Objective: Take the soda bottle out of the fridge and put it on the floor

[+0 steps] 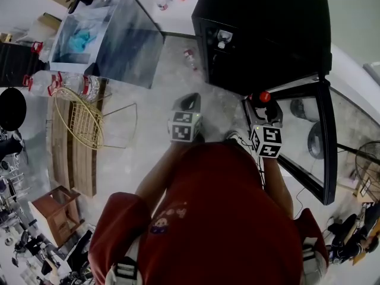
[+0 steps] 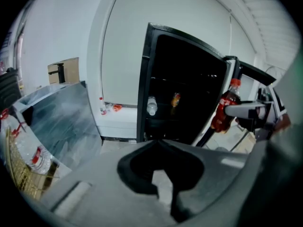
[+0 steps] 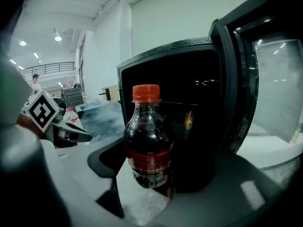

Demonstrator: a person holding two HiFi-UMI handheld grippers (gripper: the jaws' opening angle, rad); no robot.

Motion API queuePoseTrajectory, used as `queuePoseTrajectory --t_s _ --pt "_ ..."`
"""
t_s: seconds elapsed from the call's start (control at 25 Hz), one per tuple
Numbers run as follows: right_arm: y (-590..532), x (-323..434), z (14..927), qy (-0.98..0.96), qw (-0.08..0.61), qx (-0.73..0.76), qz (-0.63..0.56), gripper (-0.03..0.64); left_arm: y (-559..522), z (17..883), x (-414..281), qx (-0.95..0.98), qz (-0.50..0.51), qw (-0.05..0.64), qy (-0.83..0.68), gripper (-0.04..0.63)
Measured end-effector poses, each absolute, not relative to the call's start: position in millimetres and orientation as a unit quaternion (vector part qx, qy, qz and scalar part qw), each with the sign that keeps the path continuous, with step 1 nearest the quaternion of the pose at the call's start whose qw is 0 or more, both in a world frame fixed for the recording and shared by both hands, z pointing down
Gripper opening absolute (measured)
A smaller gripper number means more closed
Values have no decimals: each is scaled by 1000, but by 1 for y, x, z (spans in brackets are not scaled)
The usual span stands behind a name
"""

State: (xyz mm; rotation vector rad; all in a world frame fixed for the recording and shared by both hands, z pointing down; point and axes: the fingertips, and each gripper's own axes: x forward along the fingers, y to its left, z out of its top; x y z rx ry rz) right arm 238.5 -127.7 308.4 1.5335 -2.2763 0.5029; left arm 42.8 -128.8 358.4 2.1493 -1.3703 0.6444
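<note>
The fridge (image 1: 261, 34) stands open in front of you, its door (image 1: 314, 135) swung out to your right. The bottle (image 3: 147, 145) is already out of it. Your right gripper (image 3: 147, 183) has its jaws closed on the bottle's lower half and holds it upright in the air just ahead of the opening.

So the fetching looks done, and what is left is setting it down. Lower that gripper to a bare patch of floor (image 1: 172, 76), keep the bottle plumb until its base rests, then part the jaws.

Your left gripper (image 2: 163, 193) holds nothing. Its jaws stand narrow, with only a slit of floor showing between them.

From the head view, your torso hides the floor right under both grippers, and only the bottle's red cap (image 1: 264, 97) shows. The fridge's inside is dark. A can (image 3: 189, 120) shows dimly on a shelf, and little else can be read.
</note>
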Motion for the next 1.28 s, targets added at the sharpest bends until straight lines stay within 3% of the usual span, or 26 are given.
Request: queuePoseTrajectory --t_s 0.76,1.28 --pt "-89 286 327 -826 151 501 210 298 -88 360 97 767 255 258 -529 0" --pt "-47 259 326 -857 156 454 188 298 -9 364 83 726 229 287 -581 0"
